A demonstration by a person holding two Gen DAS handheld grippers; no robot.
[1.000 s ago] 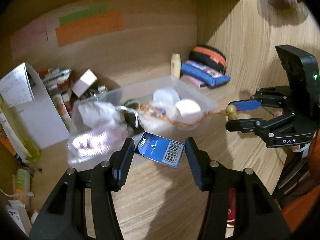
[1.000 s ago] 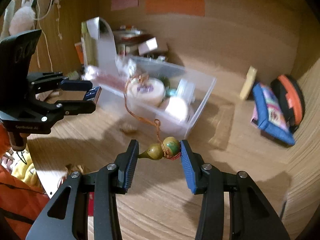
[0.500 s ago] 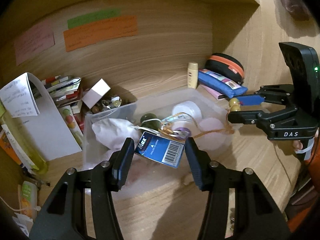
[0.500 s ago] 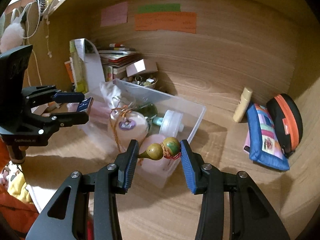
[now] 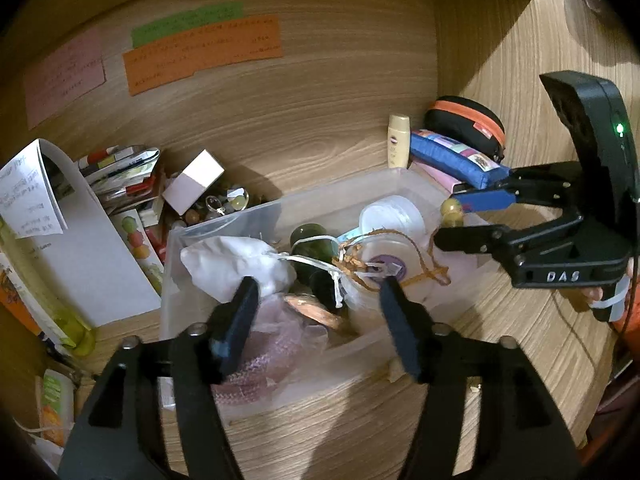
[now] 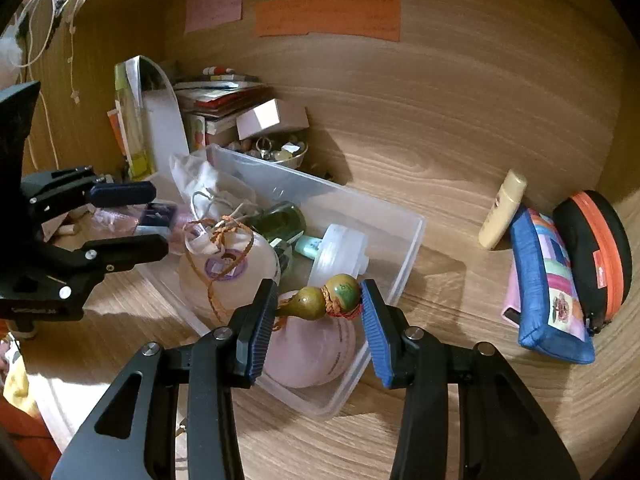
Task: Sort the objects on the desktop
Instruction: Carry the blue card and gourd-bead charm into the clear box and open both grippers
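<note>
A clear plastic bin (image 6: pixel 416 232) (image 5: pixel 224 224) holds a white pouch, round pink cases, a green jar and a white spool. My right gripper (image 6: pixel 320 308) (image 5: pixel 450 220) is shut on a green-and-yellow gourd charm (image 6: pixel 328 298) (image 5: pixel 452 209) over the bin's near corner. The charm's orange cord (image 6: pixel 212 280) trails onto a round case in the bin. My left gripper (image 5: pixel 316 292) (image 6: pixel 158 220) hovers over the bin's other end, its jaws opening. A dark blue packet (image 6: pixel 156 216) shows loose between them in the right wrist view. The left wrist view shows nothing gripped.
A blue pencil case (image 6: pixel 548 280), an orange-and-black zip case (image 6: pixel 596 248) and a cream tube (image 6: pixel 502 216) lie at the right wall. Behind the bin are a white box (image 6: pixel 272 118), a bowl of trinkets (image 6: pixel 276 152), stacked books and a curled paper sheet (image 5: pixel 48 208).
Both grippers moved in over the bin. The left jaws spread apart and the blue barcode packet is no longer clamped between them. The right gripper kept hold of the gourd charm.
</note>
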